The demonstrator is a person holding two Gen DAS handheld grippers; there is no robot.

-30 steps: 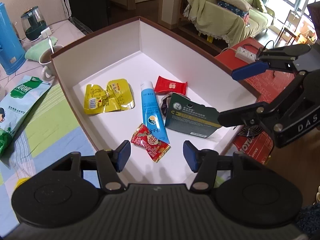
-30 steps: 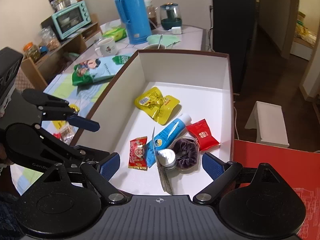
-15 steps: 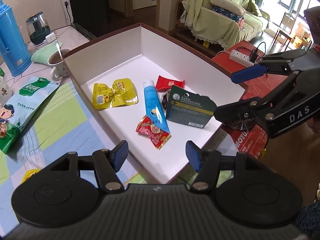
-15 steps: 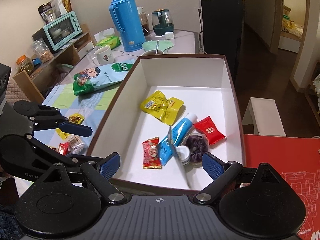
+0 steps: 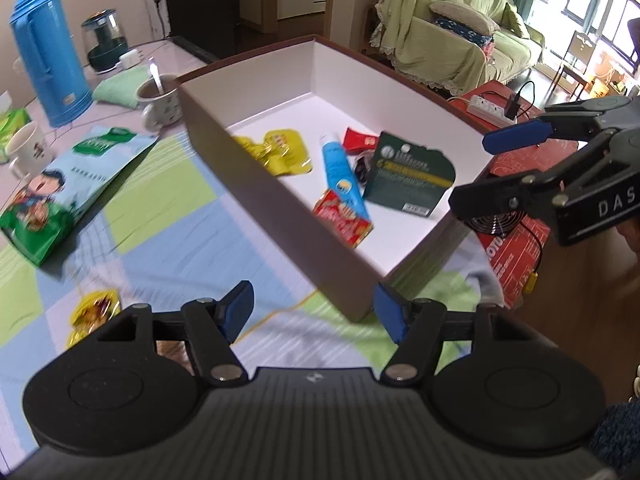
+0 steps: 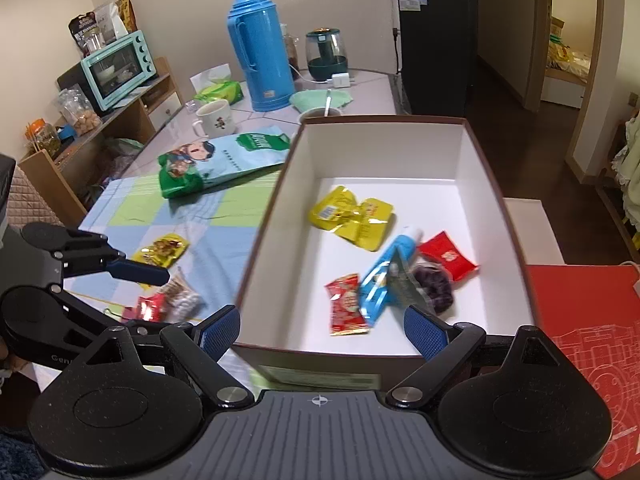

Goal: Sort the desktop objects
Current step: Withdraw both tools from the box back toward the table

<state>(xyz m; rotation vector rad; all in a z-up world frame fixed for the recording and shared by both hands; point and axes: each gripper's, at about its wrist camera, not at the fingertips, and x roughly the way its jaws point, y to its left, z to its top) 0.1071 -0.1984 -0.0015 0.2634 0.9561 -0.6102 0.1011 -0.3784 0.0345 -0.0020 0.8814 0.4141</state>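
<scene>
Left gripper [image 5: 313,307]: jaws apart, nothing btwn them; have just been opening wider. Hovers over checked blue/green tablecloth [image 5: 168,236], just outside near corner of box.
Right gripper [image 6: 320,330]: jaws wide apart, empty. Sits at box's near wall, pads either side of the near edge w/o touching it.
Box: large rectangular cardboard box, brown outside, white inside [image 6: 384,152], open top, at table edge.
In box: crumpled yellow foil sachets [image 6: 354,216] toward middle; blue squeeze tube w/ white cap [image 6: 386,272] lying flat; red wrapped candy w/ gold print [image 6: 346,310] touching tube's lower end; plain red sachet [image 6: 448,258] near right wall; dark purple round thing [image 6: 434,286] beside tube, can't tell what it is; dark green card packet [image 5: 410,178] leaning over the purple thing, tilted.
Still on cloth: yellow snack sachet [image 6: 162,248]; red candy [image 6: 152,308] and a pale wrapped sweet [image 6: 182,294] just beside each other, blurred, all left of box.
Also on table: big green/pale-blue snack bag w/ cartoon figure [image 6: 216,160] flat on cloth; tall blue thermos flask [image 6: 258,48] upright at back; white mug w/ print [image 6: 214,118]; mug w/ spoon in it [image 5: 162,98] beside box's far corner.
Off table: red mat [image 6: 576,320] right of box.
</scene>
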